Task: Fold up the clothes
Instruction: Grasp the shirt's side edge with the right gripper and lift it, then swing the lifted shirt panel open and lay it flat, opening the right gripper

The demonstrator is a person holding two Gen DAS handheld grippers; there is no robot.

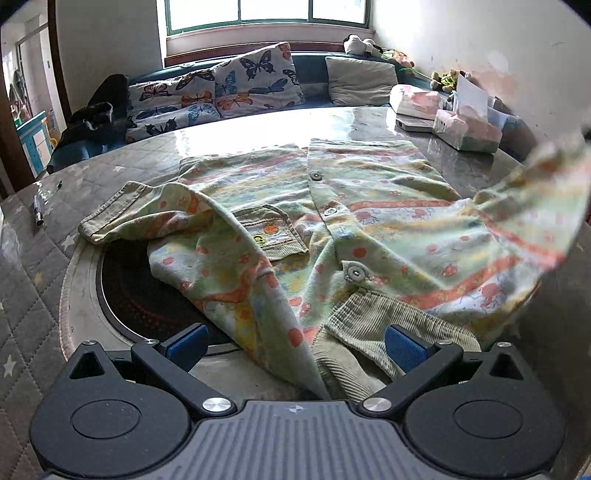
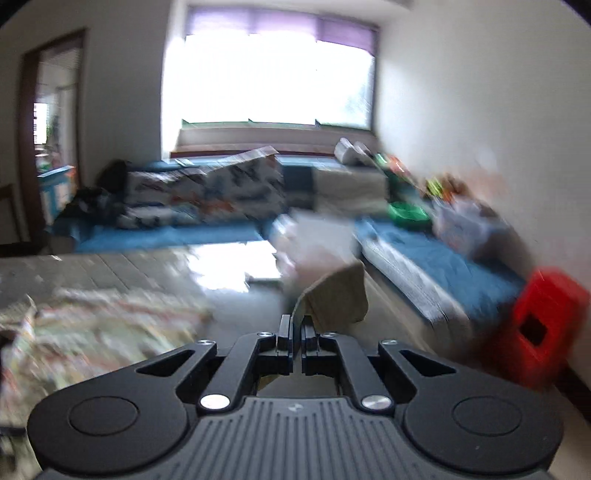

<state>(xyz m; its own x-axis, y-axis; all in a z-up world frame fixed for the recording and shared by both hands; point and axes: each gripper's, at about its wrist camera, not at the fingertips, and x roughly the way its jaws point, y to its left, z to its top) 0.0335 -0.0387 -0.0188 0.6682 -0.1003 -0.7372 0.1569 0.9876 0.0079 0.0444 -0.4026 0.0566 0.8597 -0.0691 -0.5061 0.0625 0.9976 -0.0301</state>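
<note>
Patterned shirt (image 1: 332, 221) lies front-up on table (image 1: 258, 129), buttons showing, collar end partly over round cooktop (image 1: 147, 295). Right gripper (image 2: 297, 325) pinches ribbed cuff (image 2: 340, 295), jaws clamped tight, sleeve lifted off to the side, likely for folding inward. Left gripper (image 1: 295, 345) hovers at collar, jaws wide, holding nothing.

Butterfly cushions (image 1: 218, 92) lined along the blue sofa (image 1: 310, 79) under the window (image 1: 266, 14); tissue packs (image 1: 467, 127) at the table's (image 1: 122, 158) far corner, pen (image 1: 38, 215) left, red stool (image 2: 545, 317) right.
</note>
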